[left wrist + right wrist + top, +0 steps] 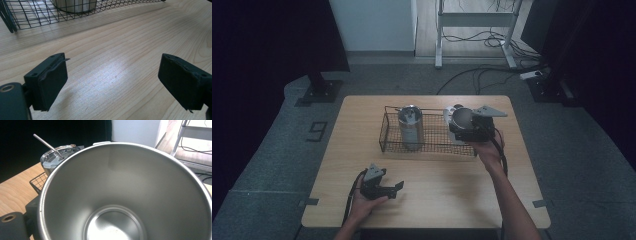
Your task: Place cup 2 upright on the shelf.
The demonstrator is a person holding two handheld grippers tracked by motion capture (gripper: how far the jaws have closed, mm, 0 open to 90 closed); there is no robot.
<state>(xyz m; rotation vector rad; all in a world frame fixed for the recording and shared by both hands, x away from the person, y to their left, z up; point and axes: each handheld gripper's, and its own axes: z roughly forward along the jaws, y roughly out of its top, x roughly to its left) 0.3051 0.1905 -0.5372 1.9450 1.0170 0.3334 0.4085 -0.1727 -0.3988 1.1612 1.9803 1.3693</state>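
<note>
A black wire basket (432, 148) stands on the wooden table (437, 195). Inside it, at the left, a steel tumbler (411, 128) stands upright with a clear lid and a metal straw (47, 144). My right gripper (458, 131) is shut on an open steel cup (460, 118) at the basket's right end. The cup's bare inside (125, 195) faces the right gripper view, with one black finger (31, 211) beside its wall. My left gripper (398, 188) rests low over the table near the front left, open, with nothing between its jaws (112, 80).
The basket's front wall (37, 15) and the tumbler's base (75, 5) lie ahead of the left gripper. Bare wood stretches between the basket and the table's front edge. Beyond the table are a stand's feet (319, 92), cables (482, 75) and a desk frame (474, 30).
</note>
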